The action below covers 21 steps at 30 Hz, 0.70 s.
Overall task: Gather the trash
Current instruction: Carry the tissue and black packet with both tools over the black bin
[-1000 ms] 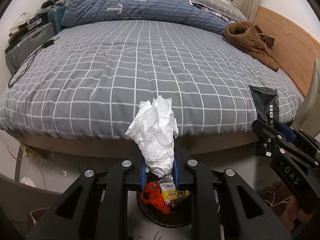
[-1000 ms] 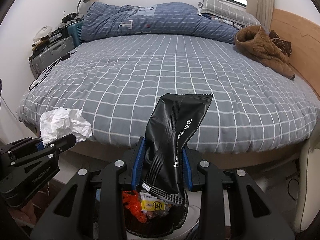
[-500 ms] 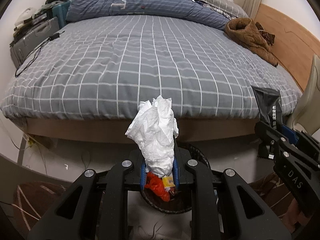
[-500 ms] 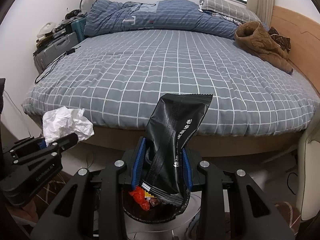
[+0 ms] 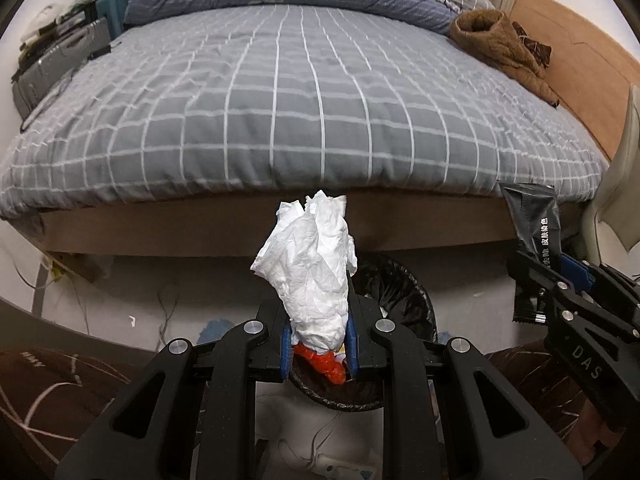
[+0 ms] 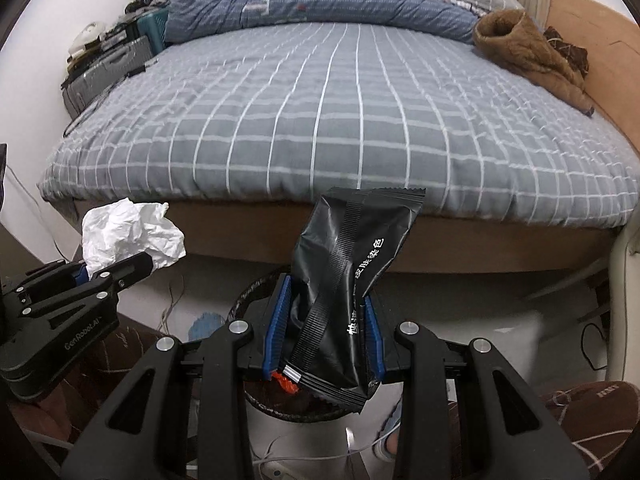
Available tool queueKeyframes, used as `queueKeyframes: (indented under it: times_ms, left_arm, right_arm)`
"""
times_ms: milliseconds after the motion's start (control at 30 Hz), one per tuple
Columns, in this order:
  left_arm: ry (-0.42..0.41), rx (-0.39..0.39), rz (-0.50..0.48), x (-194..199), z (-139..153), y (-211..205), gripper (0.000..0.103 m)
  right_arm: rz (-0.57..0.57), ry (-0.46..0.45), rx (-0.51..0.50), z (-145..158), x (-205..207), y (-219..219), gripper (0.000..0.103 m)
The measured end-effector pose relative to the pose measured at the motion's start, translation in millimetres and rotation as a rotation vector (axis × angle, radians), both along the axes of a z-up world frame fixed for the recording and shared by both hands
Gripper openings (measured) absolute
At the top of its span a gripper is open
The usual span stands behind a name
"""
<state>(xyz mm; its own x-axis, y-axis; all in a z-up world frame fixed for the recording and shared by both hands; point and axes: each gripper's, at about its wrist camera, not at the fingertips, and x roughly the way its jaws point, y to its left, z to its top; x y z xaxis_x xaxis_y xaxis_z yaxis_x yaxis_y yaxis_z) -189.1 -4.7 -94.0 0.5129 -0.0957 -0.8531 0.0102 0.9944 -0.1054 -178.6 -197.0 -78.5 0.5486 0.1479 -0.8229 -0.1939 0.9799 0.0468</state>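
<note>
Beyond the tongs, the bed (image 5: 312,112) fills the far view under a grey checked cover, with a brown coat (image 5: 500,48) near its headboard side. Below its foot stands the bin (image 5: 404,292), lined in black, with orange and yellow scraps already in it.

Both tongs are clamped tight on trash. The left tongs (image 5: 318,344) pinch the lower end of a tissue (image 5: 310,268), a crumpled white wad standing up above the pads, right over the bin's mouth. The right tongs (image 6: 324,332) grip a wrapper (image 6: 348,276), a creased black glossy packet with white print and a crimped top edge, its lower end hanging over the bin rim (image 6: 256,288).

The step in hand looks like the drop-off: both pieces are carried to the bin and not yet let go. Next, I judge, each pair should open squarely above the opening. The light tissue may cling to a pad or drift aside; the stiffer wrapper could catch on the rim.
</note>
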Motion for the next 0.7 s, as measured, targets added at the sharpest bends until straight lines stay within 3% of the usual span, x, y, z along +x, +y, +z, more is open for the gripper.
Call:
queueKeyframes:
  times_ms: [233, 700]
  left_arm:
    - [0.084, -0.010, -0.006, 10, -46, 5, 0.019]
    - [0.145, 0.000, 0.006, 44, -88, 5, 0.019]
  right_arm:
    - [0.032, 0.083, -0.016, -40, 6, 12, 0.032]
    - [0.053, 0.202, -0.045, -105, 33, 25, 0.033]
